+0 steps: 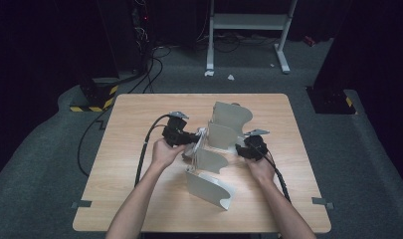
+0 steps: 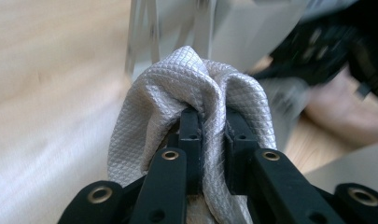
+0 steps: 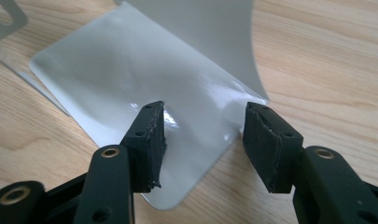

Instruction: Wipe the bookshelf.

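A person stands at a wooden desk (image 1: 139,199) with a gripper in each hand. Four grey metal bookends (image 1: 209,186) sit in a loose row down the middle of the desk, from near to far, close together.

The left gripper (image 2: 210,116) has its fingers pressed together on a bunched grey cloth (image 2: 177,93), held just left of the middle bookends. The right gripper (image 3: 203,135) has its fingers spread, pinching nothing, poised over the flat base of a bookend (image 3: 144,88) on the right side of the row.

Judging from this, the step in hand is wiping the bookends with the cloth. The next move likely calls for the right gripper to steady its bookend, while the left brings the cloth against the metal.

Count: four bookends, one cloth, two grippers.
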The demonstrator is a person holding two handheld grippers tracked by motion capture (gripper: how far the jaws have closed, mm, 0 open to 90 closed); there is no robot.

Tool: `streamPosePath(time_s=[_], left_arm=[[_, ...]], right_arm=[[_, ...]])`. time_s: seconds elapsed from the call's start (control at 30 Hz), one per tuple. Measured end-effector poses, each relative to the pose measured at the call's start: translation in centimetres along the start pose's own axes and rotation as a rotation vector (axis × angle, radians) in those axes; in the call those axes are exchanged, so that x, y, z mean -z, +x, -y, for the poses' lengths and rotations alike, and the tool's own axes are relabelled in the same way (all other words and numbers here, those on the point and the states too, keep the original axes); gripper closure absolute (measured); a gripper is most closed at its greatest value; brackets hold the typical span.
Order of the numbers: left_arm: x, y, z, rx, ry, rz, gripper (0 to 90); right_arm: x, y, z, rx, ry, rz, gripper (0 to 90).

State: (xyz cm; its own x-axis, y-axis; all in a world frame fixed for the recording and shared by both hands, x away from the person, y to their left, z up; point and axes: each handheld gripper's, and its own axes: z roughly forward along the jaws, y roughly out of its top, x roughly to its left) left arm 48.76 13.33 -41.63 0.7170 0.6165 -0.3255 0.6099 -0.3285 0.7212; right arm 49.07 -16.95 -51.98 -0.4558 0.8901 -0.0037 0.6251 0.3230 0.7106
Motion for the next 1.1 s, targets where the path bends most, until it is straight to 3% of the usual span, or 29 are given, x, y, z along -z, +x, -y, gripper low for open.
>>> streamPosePath(time_s=[0.07, 0.17, 0.3, 0.33, 0.4, 0.5, 0.53, 0.57, 0.73, 0.87, 1.03, 1.1], left_arm=[[0.5, 0.1, -1.1, 0.009, -0.030, 0.022, 80.2], [0.6, 0.2, -2.1, 0.011, -0.039, 0.016, 80.2], [-1.1, 0.6, -2.5, 0.015, 0.005, 0.019, 80.2], [-1.6, 0.7, -2.3, 0.023, 0.007, 0.031, 80.2], [-2.1, 1.3, -1.7, 0.067, -0.032, 0.095, 80.0], [-2.2, 1.6, -1.0, 0.062, -0.010, 0.038, 80.2], [-2.5, 2.0, -0.4, 0.064, 0.030, 0.007, 80.2], [-2.5, 2.0, -0.4, 0.064, 0.030, 0.007, 80.3], [-5.0, 2.7, 0.3, 0.068, 0.121, -0.003, 80.3], [-6.7, 3.3, -0.3, 0.065, 0.183, -0.033, 80.2], [-6.4, 3.8, -1.7, 0.059, 0.169, -0.053, 80.3], [-5.7, 3.7, -2.9, 0.065, 0.110, -0.047, 80.3]], right_arm=[[-0.1, 0.1, 0.0, -0.001, -0.006, 0.000, 48.5], [-0.1, 0.0, 0.1, 0.004, -0.011, -0.004, 48.5], [-0.1, 0.0, 0.2, 0.007, -0.018, -0.005, 48.5], [-0.1, 0.0, 0.2, 0.005, -0.019, -0.004, 48.5], [-0.1, 0.0, 0.3, 0.002, -0.022, -0.005, 48.5], [-0.1, 0.0, 0.3, 0.004, -0.026, -0.005, 48.5], [-0.1, 0.0, 0.3, 0.006, -0.027, -0.005, 48.5], [-0.1, 0.0, 0.3, 0.006, -0.027, -0.005, 48.5], [-0.1, 0.1, 0.4, 0.008, -0.032, -0.005, 48.5], [0.0, 0.1, 0.5, 0.010, -0.035, -0.006, 48.7], [0.0, 0.1, 0.5, 0.011, -0.039, -0.006, 48.7], [0.0, 0.1, 0.7, 0.011, -0.045, -0.008, 48.7]])
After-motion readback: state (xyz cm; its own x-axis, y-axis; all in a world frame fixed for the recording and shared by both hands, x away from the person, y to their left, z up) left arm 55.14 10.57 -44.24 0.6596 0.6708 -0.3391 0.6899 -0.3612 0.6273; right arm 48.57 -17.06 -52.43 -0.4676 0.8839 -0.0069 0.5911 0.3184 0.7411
